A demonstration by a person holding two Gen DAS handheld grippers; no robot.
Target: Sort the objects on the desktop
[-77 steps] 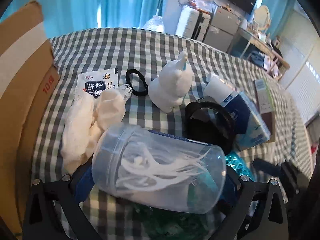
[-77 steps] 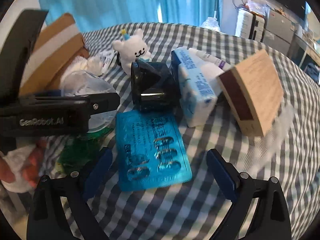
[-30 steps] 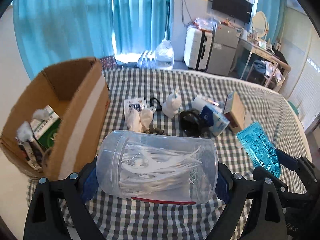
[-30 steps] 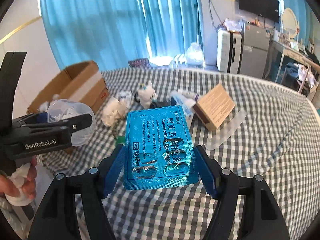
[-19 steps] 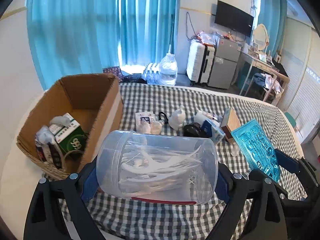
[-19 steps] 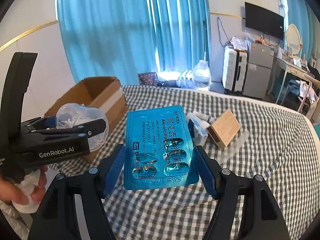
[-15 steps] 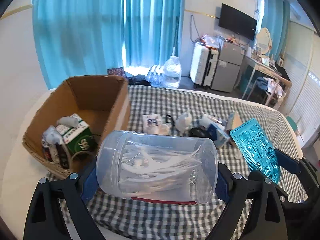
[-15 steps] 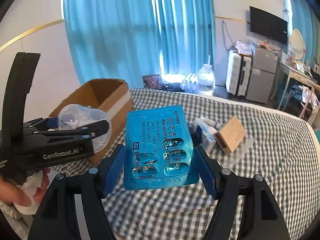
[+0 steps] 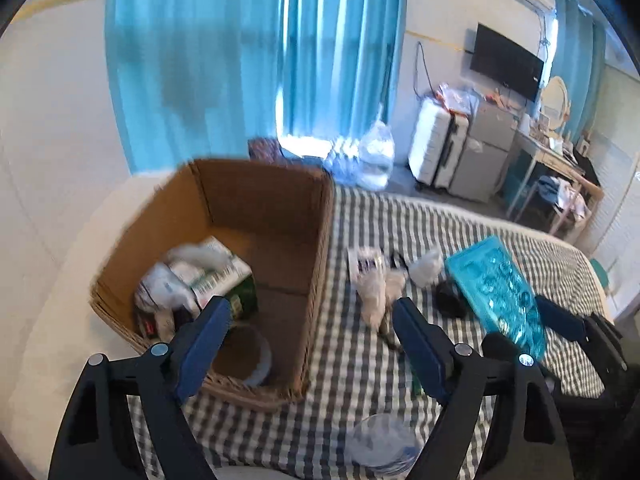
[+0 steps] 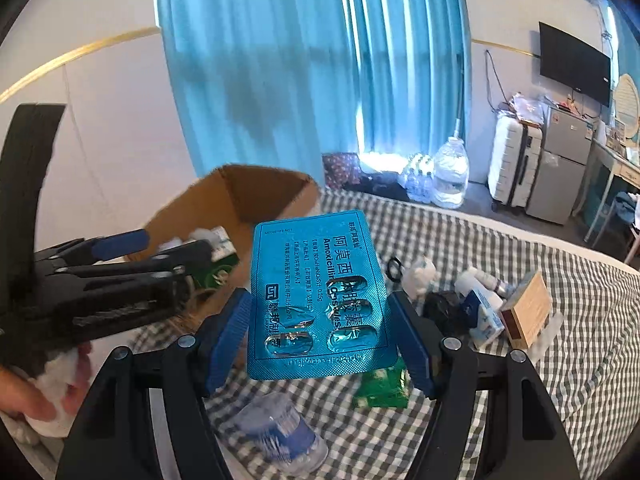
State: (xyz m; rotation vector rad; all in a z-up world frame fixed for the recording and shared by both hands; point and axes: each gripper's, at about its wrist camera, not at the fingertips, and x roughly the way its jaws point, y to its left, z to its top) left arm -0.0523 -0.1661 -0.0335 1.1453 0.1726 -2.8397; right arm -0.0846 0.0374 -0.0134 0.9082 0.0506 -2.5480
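My left gripper (image 9: 308, 332) is open and empty, high above the near edge of the cardboard box (image 9: 320, 216). The clear jar of white picks (image 9: 380, 448) lies on the checked cloth below it, outside the box; it also shows blurred in the right wrist view (image 10: 280, 440). My right gripper (image 10: 320, 340) is shut on a blue blister pack of capsules (image 10: 316, 292), held in the air to the right of the left gripper (image 10: 132, 264). The pack also shows in the left wrist view (image 9: 496, 296).
The box holds a green carton (image 9: 224, 280) and white items. On the checked cloth (image 9: 400, 224) lie a white plush toy (image 10: 420, 276), a black holder (image 10: 440, 308), a blue-white box (image 10: 484, 312), a wooden block (image 10: 528, 308) and a green packet (image 10: 380, 388).
My left gripper has opened and the jar of picks has dropped from it onto the cloth beside the box. Both grippers moved left toward the box. The right gripper still holds the blister pack.
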